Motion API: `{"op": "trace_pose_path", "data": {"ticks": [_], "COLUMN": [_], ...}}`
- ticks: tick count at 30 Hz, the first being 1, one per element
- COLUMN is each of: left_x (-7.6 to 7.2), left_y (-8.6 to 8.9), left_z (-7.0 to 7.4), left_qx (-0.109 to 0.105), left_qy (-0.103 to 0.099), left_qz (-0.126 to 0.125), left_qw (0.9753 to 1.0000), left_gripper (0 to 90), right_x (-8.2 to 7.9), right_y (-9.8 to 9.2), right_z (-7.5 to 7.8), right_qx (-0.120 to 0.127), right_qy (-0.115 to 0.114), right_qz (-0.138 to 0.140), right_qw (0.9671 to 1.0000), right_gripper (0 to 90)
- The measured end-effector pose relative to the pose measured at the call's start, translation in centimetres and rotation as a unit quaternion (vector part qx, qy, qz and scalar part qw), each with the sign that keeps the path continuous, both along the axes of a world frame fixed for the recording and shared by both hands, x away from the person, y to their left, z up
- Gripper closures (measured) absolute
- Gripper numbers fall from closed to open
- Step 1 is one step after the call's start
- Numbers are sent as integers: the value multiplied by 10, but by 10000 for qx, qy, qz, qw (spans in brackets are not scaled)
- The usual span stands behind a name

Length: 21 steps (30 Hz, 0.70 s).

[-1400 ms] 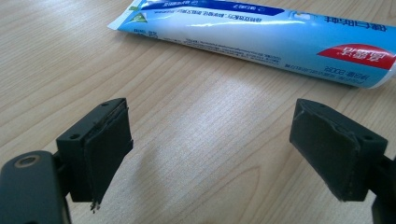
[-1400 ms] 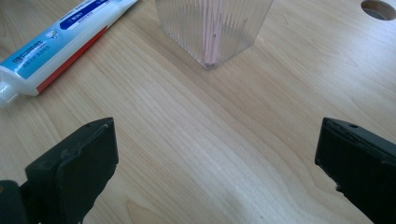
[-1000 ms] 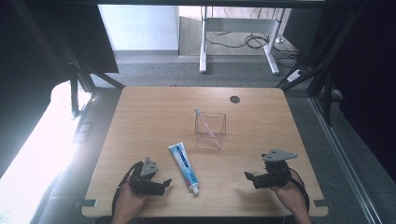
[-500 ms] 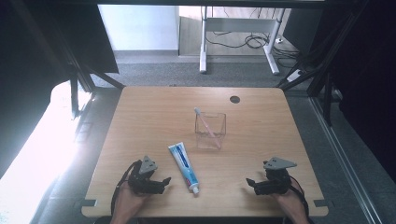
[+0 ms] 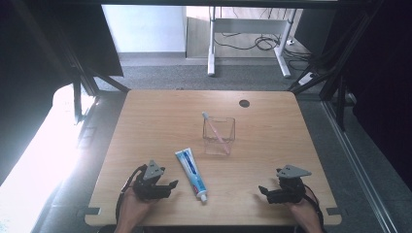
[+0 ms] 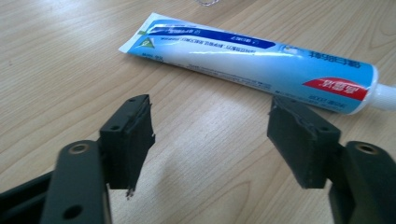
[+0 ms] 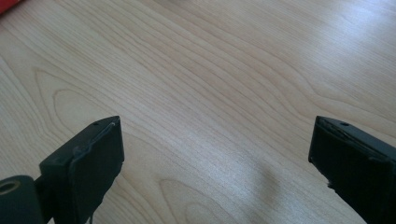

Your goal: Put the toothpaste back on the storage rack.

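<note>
Left hand-held gripper (image 5: 165,187): I hold it low over the near left part of the bench, its jaws spread wide with nothing between them; in the left gripper view (image 6: 210,149) only bare wood shows in the gap.

Left fingertips: both dark pads (image 6: 133,135) hang just above the wood, clear of any object.

Toothpaste tube (image 5: 192,174): it lies flat on the bench just ahead of my left hand-held gripper, close to the jaw tips but not touching them. In the left gripper view the tube (image 6: 252,63) runs across the picture beyond both jaws, the crimped end toward the left, the white cap end toward the right, past the right-hand jaw.

Tube from above: in the high view it runs slantwise, cap pointing to the near edge of the bench, crimped end pointing toward the middle.

Right hand-held gripper (image 5: 265,191): I hold it low over the near right part of the bench, well apart from the tube; its jaws stand wide and hold nothing. In the right gripper view (image 7: 215,154) there is only wood grain between them.

Clear cup (image 5: 219,136): it stands upright near the middle of the bench, beyond the tube's crimped end and apart from it.

Toothbrush (image 5: 214,128): pink, leaning inside the cup, its head poking out over the far left rim.

Bench (image 5: 155,121): pale wood, with a small dark round hole (image 5: 244,103) near the far edge.
</note>
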State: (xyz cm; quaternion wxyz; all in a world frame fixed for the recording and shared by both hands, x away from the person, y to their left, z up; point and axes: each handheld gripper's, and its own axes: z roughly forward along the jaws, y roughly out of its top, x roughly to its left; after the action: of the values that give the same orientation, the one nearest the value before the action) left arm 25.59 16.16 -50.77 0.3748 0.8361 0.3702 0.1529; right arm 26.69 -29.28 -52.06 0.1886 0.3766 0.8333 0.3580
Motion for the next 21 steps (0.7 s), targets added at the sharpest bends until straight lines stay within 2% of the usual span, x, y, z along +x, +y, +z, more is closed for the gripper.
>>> {"op": "trace_pose_path", "data": {"ticks": [5,21], "left_x": [1,9], "left_y": [0,-15], "left_z": [3,12], "left_qx": [-65,-93], "left_qy": [33,202], "left_qz": [-46,-380], "left_qw": [10000,9990], "left_gripper": [411,763], "right_x": [0,2], "right_y": [-2,-8], "right_z": [0,-2], "right_qx": [6,-28], "right_qy": [-5,-11], "right_qz": [-26,-80], "right_qw": [10000,10000], "right_gripper": [39,49]}}
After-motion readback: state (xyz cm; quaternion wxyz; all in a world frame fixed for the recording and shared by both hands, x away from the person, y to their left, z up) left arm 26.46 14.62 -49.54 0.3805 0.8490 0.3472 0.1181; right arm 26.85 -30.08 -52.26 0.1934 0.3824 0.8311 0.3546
